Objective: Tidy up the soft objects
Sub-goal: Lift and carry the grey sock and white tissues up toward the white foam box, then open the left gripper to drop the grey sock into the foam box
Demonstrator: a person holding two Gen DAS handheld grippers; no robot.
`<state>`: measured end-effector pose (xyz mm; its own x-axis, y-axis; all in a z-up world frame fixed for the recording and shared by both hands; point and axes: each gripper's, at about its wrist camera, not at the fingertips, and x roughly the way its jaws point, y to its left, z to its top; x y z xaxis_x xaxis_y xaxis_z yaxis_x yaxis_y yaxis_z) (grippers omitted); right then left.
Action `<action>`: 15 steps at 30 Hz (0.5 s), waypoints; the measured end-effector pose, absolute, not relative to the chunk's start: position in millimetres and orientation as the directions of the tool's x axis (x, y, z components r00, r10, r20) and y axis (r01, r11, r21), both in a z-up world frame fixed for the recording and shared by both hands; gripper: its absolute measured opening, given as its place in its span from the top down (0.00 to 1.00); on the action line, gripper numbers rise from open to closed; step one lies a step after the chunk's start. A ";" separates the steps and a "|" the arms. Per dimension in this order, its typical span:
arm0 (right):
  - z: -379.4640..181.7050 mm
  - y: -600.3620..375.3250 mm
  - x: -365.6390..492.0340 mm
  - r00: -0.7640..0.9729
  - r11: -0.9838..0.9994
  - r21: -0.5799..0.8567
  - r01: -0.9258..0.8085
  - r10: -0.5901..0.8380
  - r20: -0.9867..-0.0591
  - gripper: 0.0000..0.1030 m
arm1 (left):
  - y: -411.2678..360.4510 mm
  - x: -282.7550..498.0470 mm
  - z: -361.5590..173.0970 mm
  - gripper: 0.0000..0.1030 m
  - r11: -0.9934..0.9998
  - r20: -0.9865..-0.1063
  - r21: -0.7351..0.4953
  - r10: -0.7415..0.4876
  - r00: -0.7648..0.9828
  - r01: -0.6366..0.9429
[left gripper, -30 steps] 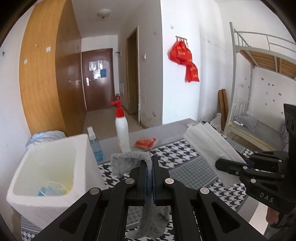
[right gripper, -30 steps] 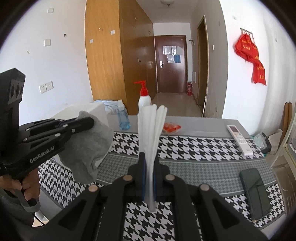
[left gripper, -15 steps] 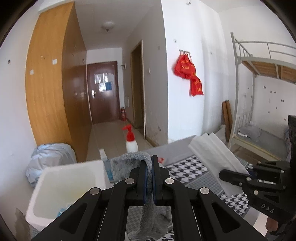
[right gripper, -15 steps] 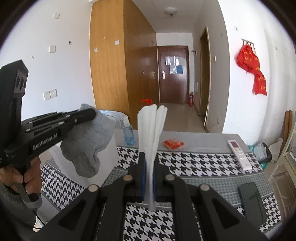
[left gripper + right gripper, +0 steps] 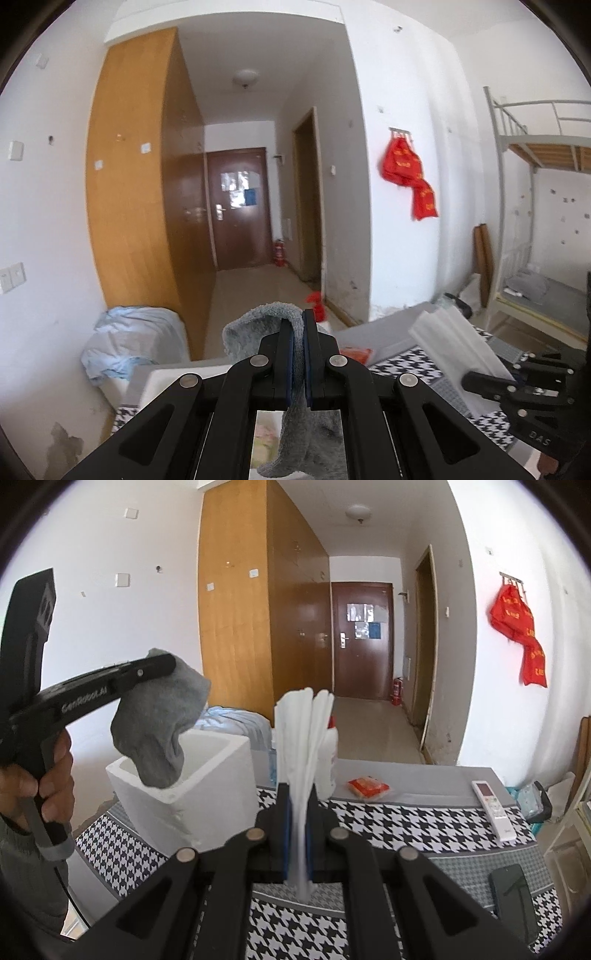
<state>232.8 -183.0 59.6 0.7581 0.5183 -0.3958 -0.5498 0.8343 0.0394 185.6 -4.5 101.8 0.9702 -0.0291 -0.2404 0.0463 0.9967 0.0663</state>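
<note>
The left hand-held gripper [image 5: 298, 325] is clamped on a grey sock [image 5: 258, 325]. The sock loops over the top of the closed jaws and hangs down below them in a slack fold. Seen from the right wrist, this hand-held gripper [image 5: 162, 664] is raised above and to the left of the right one, with the sock [image 5: 159, 723] dangling from its tip over the open mouth of a white foam box [image 5: 199, 794]. The sock's lower end appears to hang just at the box's rim; whether it touches cannot be told. A hand [image 5: 48, 771] grips the handle at the left edge of that view.

The right hand-held gripper [image 5: 298, 805] is closed on a folded white cloth [image 5: 303, 738], pinched near its lower end so that its layers fan upward above the jaws and a short tail sticks out below them. From the left wrist, the right hand-held gripper [image 5: 480, 380] lies low and to the right, with the cloth [image 5: 458, 347] rising from it at a slant.

The foam box stands on the tabletop [image 5: 406, 823], which has a houndstooth cover, ahead and to the left of the right hand-held gripper. Directly behind the white cloth stands a spray bottle [image 5: 330, 764], mostly hidden. To the right of it lies a small red packet [image 5: 367, 786]. Farther right, a white remote [image 5: 493, 808] rests near the tabletop's far edge, and a dark phone [image 5: 513, 897] lies nearer, low on the right. A pale blue bundle [image 5: 236, 720] sits behind the box.
</note>
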 end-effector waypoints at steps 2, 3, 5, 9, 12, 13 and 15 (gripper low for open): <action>59.1 -177.6 233.9 0.751 0.827 0.040 -0.561 0.528 -0.396 0.91 | 2.4 186.2 101.7 0.96 0.998 -0.241 0.063 -0.006 0.970 0.022; 58.6 -174.0 234.6 0.747 0.823 0.040 -0.567 0.534 -0.397 0.91 | 7.0 188.0 100.7 0.96 0.998 -0.246 0.063 0.011 0.969 0.005; 58.0 -169.4 234.9 0.740 0.817 0.041 -0.575 0.541 -0.398 0.91 | 10.8 188.2 99.4 0.96 0.998 -0.253 0.066 0.035 0.967 -0.019; 55.5 -160.0 236.5 0.726 0.804 0.041 -0.593 0.556 -0.403 0.91 | 20.5 191.9 93.7 0.96 0.997 -0.273 0.069 0.063 0.960 -0.046; 54.4 -154.9 236.7 0.719 0.797 0.041 -0.602 0.564 -0.406 0.91 | 28.2 198.2 88.5 0.96 0.996 -0.293 0.067 0.083 0.952 -0.066; 54.3 -153.3 236.8 0.718 0.797 0.039 -0.603 0.564 -0.407 0.91 | 30.4 200.6 87.0 0.96 0.995 -0.299 0.065 0.087 0.950 -0.070; 53.2 -150.0 236.8 0.716 0.795 0.037 -0.606 0.565 -0.410 0.91 | 34.4 208.9 81.2 0.96 0.995 -0.322 0.063 0.091 0.942 -0.075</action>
<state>236.8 -150.0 53.2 0.7161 0.5649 -0.4100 -0.6058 0.7948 0.0369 208.9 34.4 81.2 0.9423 0.0912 -0.3222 -0.0747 0.9952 0.0631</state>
